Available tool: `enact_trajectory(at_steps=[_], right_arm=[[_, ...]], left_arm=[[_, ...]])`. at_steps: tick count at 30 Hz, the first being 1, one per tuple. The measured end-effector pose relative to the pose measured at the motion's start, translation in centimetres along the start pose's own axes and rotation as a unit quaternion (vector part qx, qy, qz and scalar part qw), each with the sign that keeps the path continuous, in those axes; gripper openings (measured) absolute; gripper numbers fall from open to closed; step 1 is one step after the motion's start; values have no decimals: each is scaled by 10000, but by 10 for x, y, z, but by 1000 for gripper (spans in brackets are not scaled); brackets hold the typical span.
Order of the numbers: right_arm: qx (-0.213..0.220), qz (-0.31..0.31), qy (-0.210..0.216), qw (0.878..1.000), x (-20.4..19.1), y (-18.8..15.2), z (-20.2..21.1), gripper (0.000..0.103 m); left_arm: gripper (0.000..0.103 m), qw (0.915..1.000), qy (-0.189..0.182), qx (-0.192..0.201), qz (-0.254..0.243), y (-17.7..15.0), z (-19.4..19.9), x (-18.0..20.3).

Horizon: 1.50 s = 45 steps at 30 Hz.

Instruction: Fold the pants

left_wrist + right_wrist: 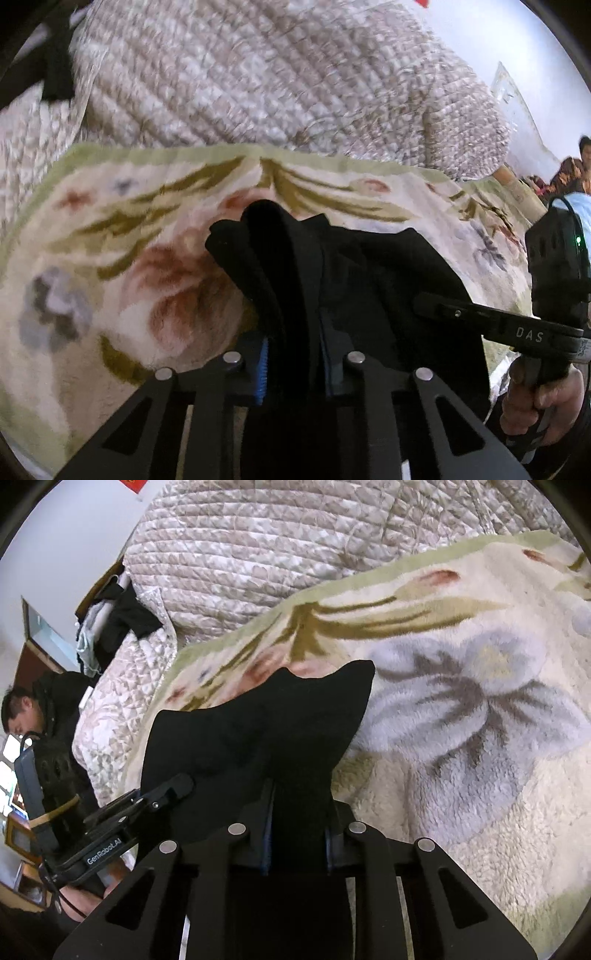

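Note:
The black pants (369, 266) hang in a bunched fold between both grippers, lifted above the floral blanket (110, 258). My left gripper (293, 332) is shut on a thick bunch of the pants' fabric that hides its fingertips. The right gripper (436, 306) shows at the right edge of the left wrist view, pinching the same cloth. In the right wrist view the right gripper (299, 805) is shut on the pants (258, 731), which drape forward over its fingers. The left gripper (173, 786) enters from the lower left there, also on the cloth.
A fluffy floral blanket (461, 738) covers the bed. A quilted beige bedspread (277, 74) is heaped behind it. Dark clothes (129, 613) lie at the bed's far end. A person (26, 709) sits at the left edge. A white wall (498, 37) is behind.

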State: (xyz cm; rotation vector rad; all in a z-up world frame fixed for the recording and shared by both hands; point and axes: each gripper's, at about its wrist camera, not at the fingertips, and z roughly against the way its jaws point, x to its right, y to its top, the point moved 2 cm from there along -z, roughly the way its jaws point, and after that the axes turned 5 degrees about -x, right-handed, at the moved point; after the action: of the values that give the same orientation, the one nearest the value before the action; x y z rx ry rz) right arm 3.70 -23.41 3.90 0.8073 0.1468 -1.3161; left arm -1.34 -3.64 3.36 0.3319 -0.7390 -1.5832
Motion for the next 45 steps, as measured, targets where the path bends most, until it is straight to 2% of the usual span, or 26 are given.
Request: enact_trajectory(at_steps=[3, 9, 15, 20, 29, 36, 38, 40, 42, 43, 45], right_arm=[[188, 213, 91, 9996, -18, 0, 17, 19], [350, 357, 240, 9985, -45, 4, 34, 19], [367, 522, 316, 9975, -62, 12, 35, 19], [240, 559, 377, 9974, -63, 35, 16, 15], [178, 689, 411, 9966, -66, 111, -27, 15], [56, 493, 259, 9984, -49, 168, -80, 15], [90, 549, 199, 9983, -45, 180, -91, 15], [76, 482, 185, 9986, -37, 191, -107, 16], [-12, 380, -108, 9992, -22, 195, -124, 19], [-65, 343, -235, 9991, -15, 196, -128, 21], [-20, 359, -407, 9985, -7, 192, -129, 25]], left_arm=[[23, 9993, 178, 201, -268, 5, 24, 9], [23, 9984, 333, 322, -325, 13, 48, 5], [23, 9994, 155, 248, -162, 17, 46, -14], [23, 9997, -58, 240, 25, 38, 35, -43], [23, 9996, -131, 262, 3, 108, -7, -81], [23, 9998, -71, 163, 58, 156, -63, -107], [24, 9998, -18, 166, 69, 162, -80, -114], [30, 9999, 67, 35, 95, 163, -102, -123], [36, 9991, 150, -229, 316, 155, -121, -138], [41, 9986, 136, -250, 438, 150, -124, -146], [42, 9985, 77, -171, 505, 143, -119, -153]])
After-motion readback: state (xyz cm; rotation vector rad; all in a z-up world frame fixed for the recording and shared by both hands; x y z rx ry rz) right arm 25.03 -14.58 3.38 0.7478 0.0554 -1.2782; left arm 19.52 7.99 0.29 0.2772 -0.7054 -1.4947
